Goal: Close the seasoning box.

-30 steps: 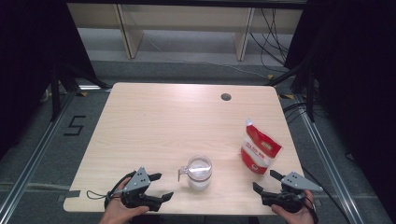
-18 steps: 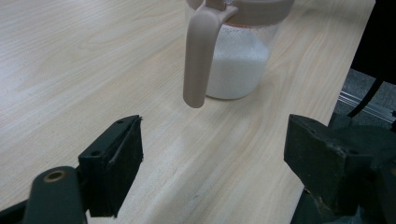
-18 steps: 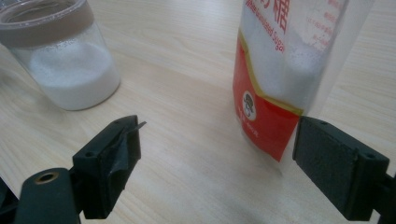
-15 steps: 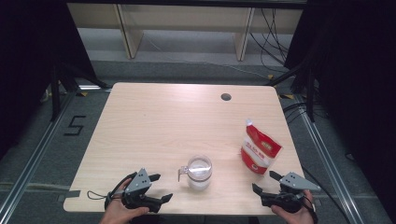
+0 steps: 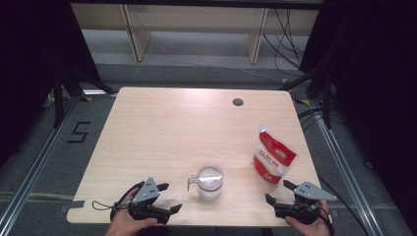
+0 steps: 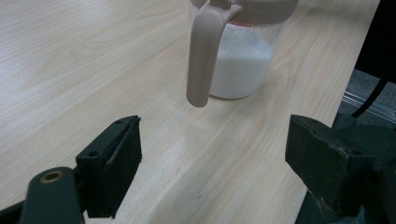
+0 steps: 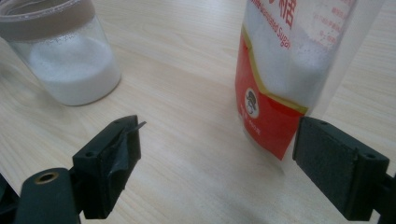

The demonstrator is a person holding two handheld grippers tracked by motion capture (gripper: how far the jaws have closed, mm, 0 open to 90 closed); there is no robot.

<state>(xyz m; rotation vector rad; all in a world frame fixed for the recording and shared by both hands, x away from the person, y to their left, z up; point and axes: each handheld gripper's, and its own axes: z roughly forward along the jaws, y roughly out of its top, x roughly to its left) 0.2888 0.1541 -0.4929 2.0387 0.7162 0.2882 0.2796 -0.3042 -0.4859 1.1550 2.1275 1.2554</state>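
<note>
Near the bench's (image 5: 162,123) front edge, the sugar pouch (image 5: 273,157) stands upright at 11 o'clock from the right tongs (image 5: 279,191), nearer than the jar (image 5: 210,181). Left tongs (image 5: 169,197) face the jar's handle (image 6: 203,56) at 12. Both gape wide, empty. Right gripper view shows the pouch's grains.
</note>
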